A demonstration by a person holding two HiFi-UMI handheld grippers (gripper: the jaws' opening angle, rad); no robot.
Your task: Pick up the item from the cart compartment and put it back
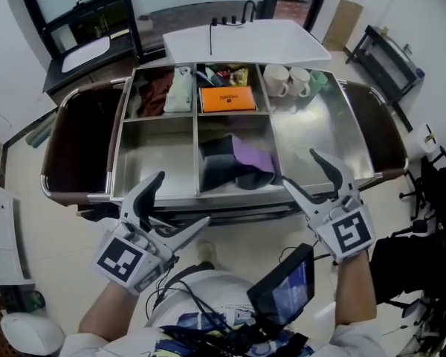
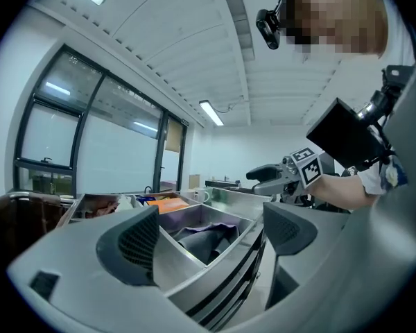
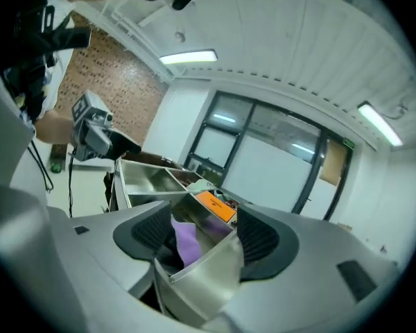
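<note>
A purple cloth (image 1: 251, 155) lies with a dark grey cloth (image 1: 219, 163) in the front middle compartment of the steel cart (image 1: 323, 129). My left gripper (image 1: 181, 199) is open and empty, hovering just in front of the cart's near edge, left of the cloths. My right gripper (image 1: 301, 168) is also open and empty, over the front edge of the right compartment, beside the cloths. In the left gripper view the jaws (image 2: 211, 238) frame the cloth pile (image 2: 194, 243) from a distance. In the right gripper view the open gripper (image 3: 204, 236) looks over the compartment corner at the purple cloth (image 3: 186, 245).
The back compartments hold an orange box (image 1: 227, 98), a reddish-brown cloth (image 1: 157, 94) and two mugs (image 1: 286, 80). A white board (image 1: 245, 42) lies behind the cart. Dark brown end shelves flank it. A black tablet (image 1: 286, 288) hangs at the person's chest.
</note>
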